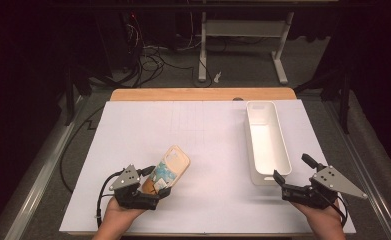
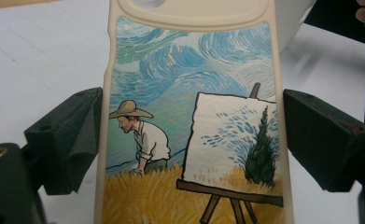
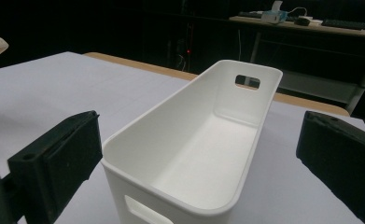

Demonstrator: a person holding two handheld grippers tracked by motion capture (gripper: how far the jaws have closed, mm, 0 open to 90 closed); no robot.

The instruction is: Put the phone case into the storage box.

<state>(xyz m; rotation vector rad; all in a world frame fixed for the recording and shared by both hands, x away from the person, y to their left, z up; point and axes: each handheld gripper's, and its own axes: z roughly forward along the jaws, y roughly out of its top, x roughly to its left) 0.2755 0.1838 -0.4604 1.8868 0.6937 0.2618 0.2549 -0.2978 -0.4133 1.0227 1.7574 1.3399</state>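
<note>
Left tongs (image 1: 155, 189) clamped on case (image 2: 192, 121), side to side: likely light, slightly flexible, smooth-edged. Right tongs (image 1: 289, 169) wide open, empty, near bin (image 1: 266, 142).

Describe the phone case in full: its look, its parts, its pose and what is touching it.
The phone case is cream-rimmed, seemingly soft plastic, with a rounded camera cutout at its far end. Its back carries a painted scene: a man in a straw hat in a yellow field, an easel with a canvas, swirling blue sky. It sits between the jaws of the left gripper, near end in the grip, far end angled forward toward the table's middle. Jaw contact looks likely but isn't certain.
</note>
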